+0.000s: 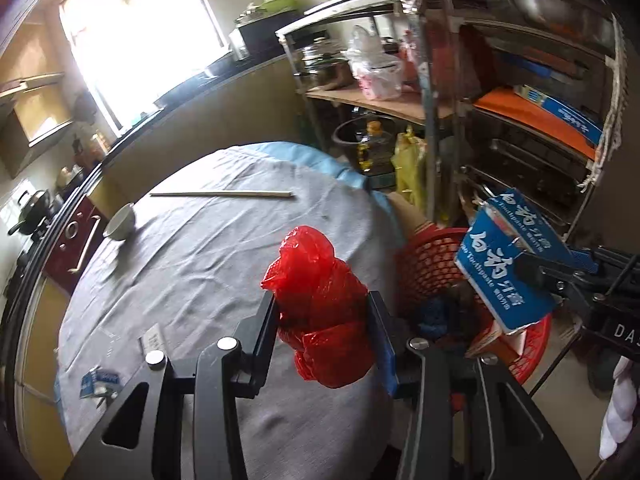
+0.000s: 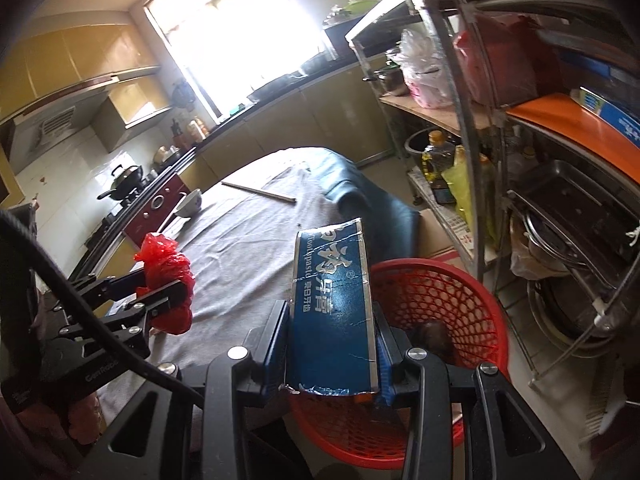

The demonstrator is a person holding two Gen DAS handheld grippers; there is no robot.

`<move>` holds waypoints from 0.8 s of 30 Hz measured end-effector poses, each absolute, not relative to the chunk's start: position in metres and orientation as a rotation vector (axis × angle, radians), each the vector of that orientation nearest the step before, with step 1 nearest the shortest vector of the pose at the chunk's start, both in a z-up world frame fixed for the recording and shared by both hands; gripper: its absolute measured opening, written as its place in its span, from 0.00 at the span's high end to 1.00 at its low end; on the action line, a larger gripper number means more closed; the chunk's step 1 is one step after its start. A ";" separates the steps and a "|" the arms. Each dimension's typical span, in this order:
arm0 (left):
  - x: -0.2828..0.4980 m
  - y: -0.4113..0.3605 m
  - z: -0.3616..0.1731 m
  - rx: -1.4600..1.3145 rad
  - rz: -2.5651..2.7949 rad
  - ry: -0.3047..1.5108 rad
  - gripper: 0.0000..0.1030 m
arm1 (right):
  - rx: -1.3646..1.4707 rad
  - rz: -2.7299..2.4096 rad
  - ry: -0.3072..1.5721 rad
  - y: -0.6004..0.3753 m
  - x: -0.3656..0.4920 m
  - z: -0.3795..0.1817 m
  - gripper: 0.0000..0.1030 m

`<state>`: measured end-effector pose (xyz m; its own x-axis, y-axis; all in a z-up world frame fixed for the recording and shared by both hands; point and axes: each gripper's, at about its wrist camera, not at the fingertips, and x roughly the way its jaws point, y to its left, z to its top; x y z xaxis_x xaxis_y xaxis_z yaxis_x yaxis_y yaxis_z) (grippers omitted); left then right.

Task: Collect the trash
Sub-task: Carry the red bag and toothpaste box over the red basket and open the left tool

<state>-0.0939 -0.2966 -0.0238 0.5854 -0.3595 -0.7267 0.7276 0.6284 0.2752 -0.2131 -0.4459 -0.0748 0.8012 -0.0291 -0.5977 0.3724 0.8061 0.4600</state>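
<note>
My left gripper (image 1: 325, 320) is shut on a crumpled red plastic bag (image 1: 320, 304), held above the right part of the grey-clothed table (image 1: 200, 264); it also shows in the right wrist view (image 2: 168, 280). My right gripper (image 2: 332, 344) is shut on a blue toothpaste box (image 2: 332, 300) and holds it over the near rim of the red mesh basket (image 2: 452, 300). In the left wrist view the box (image 1: 508, 264) hangs above the basket (image 1: 432, 264), which holds some dark trash.
On the table lie chopsticks (image 1: 222, 195), a white bowl (image 1: 120, 222), a small blue-white wrapper (image 1: 98, 382) and a paper slip (image 1: 152, 336). A metal rack (image 2: 560, 200) with pans, bottles and bags stands right of the basket. Kitchen counter and stove lie beyond.
</note>
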 end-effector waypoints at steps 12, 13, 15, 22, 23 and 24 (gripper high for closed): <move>-0.112 -0.336 -0.047 0.635 -0.809 0.739 0.56 | 0.661 -0.312 0.619 -0.478 -0.233 -0.093 0.60; -0.112 -0.339 -0.049 0.639 -0.817 0.741 0.56 | 0.672 -0.319 0.622 -0.482 -0.234 -0.095 0.60; -0.115 -0.345 -0.053 0.646 -0.839 0.747 0.55 | 0.687 -0.329 0.623 -0.486 -0.236 -0.099 0.60; -0.117 -0.358 -0.063 0.658 -0.879 0.764 0.53 | 0.752 -0.345 0.643 -0.501 -0.238 -0.112 0.59; -0.116 -0.360 -0.065 0.662 -0.880 0.772 0.50 | 0.760 -0.347 0.645 -0.503 -0.238 -0.113 0.59; -0.116 -0.361 -0.067 0.663 -0.882 0.780 0.43 | 0.770 -0.347 0.650 -0.504 -0.237 -0.115 0.58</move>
